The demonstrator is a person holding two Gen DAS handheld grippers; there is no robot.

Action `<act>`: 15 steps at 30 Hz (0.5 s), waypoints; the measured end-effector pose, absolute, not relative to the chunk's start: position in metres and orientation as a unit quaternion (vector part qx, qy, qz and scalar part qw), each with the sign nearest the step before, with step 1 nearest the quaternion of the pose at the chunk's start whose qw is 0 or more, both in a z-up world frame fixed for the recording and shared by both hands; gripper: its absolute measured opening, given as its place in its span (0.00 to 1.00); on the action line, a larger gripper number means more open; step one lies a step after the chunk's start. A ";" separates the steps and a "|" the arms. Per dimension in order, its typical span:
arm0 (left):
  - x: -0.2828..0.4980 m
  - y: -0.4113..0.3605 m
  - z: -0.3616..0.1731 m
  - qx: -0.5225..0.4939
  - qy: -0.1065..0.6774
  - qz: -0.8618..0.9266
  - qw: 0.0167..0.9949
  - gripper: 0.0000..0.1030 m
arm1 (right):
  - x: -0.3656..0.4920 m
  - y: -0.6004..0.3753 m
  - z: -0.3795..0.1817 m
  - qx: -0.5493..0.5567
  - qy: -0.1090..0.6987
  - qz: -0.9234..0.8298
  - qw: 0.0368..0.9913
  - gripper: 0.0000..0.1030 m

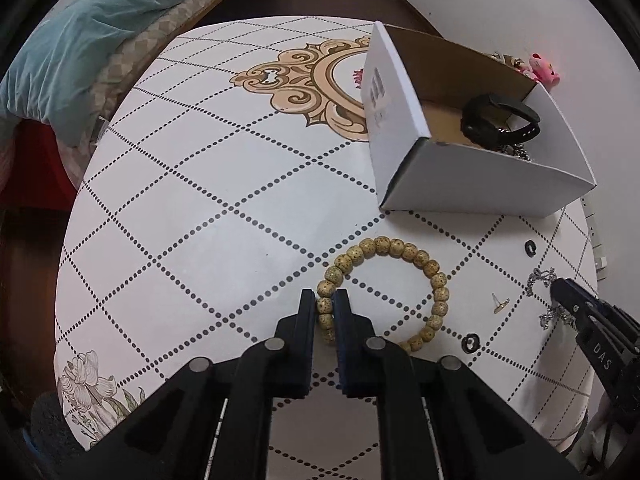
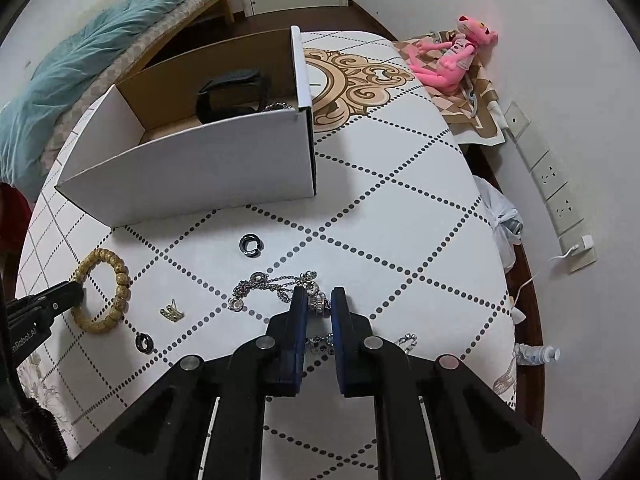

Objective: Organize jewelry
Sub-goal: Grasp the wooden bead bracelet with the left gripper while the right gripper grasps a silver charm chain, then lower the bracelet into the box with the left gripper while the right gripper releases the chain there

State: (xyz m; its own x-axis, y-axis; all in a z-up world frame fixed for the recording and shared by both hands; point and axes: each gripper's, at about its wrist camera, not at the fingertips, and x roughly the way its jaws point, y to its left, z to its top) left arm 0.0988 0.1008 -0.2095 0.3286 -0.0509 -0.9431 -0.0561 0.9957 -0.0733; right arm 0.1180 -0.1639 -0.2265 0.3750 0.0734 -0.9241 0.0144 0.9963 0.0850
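A tan beaded bracelet [image 1: 404,252] lies on the white table [image 1: 208,184]. My left gripper [image 1: 324,300] is shut on its left side; it also shows in the right wrist view [image 2: 82,290]. A silver chain necklace [image 2: 272,284] lies in front of my right gripper [image 2: 319,298], whose jaws are shut on its chunky silver pendant [image 2: 318,302]. An open white cardboard box [image 1: 476,178] holds a black watch [image 1: 500,120] and a silver chain. Two dark rings [image 2: 251,245] [image 2: 144,343] and a small gold earring [image 2: 173,312] lie on the table.
A pink plush toy [image 2: 456,56] sits at the table's far right by the wall. A bed with a teal blanket [image 1: 80,40] stands beyond the table's left side. Wall sockets [image 2: 556,184] and a plastic bag [image 2: 500,216] lie off the right edge.
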 end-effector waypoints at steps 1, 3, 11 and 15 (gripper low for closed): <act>0.098 0.101 -0.207 -0.048 0.577 0.000 0.816 0.06 | 0.116 -0.164 -0.225 0.044 0.559 0.019 0.828 0.12; 0.097 0.101 -0.201 -0.055 0.576 -0.006 0.816 0.06 | 0.113 -0.165 -0.216 0.053 0.550 0.023 0.833 0.11; 0.085 0.096 -0.146 -0.078 0.540 -0.052 0.836 0.06 | 0.108 -0.169 -0.159 0.079 0.512 0.063 0.853 0.11; 0.086 0.090 -0.111 -0.084 0.519 -0.074 0.848 0.06 | 0.111 -0.167 -0.120 0.083 0.491 0.089 0.863 0.11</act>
State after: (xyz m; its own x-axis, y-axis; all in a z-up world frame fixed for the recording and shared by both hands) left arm 0.0863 0.0904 -0.1113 0.4507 -0.2132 -0.8668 0.0386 0.9748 -0.2197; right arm 0.1106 -0.1672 -0.1204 0.5023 0.2342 -0.8324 -0.0713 0.9706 0.2301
